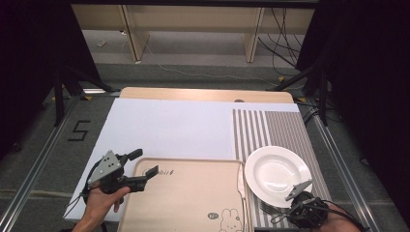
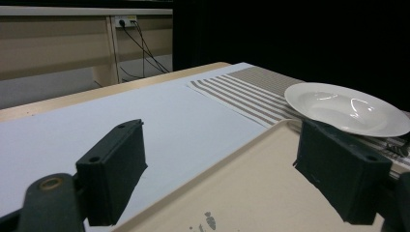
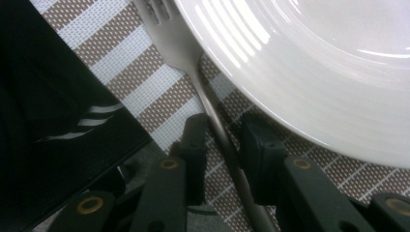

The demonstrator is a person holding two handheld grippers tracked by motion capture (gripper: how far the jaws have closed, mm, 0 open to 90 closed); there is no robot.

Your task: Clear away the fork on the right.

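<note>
- The right gripper (image 3: 220,145) has its jaws narrowed around the handle of a fork (image 3: 193,63); whether the pads actually press it is hard to tell.
- The fork lies on the striped placemat (image 3: 140,92), near right, its tines tucked just under the white plate (image 3: 309,63).
- The left gripper (image 1: 140,166) hangs wide open, holding nothing, over the tray's (image 1: 188,203) far left corner.

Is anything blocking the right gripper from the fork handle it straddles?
Nothing visible. The fork handle lies between the right gripper jaws on the striped placemat; the white plate rim sits just beside it, crowding one jaw.
</note>
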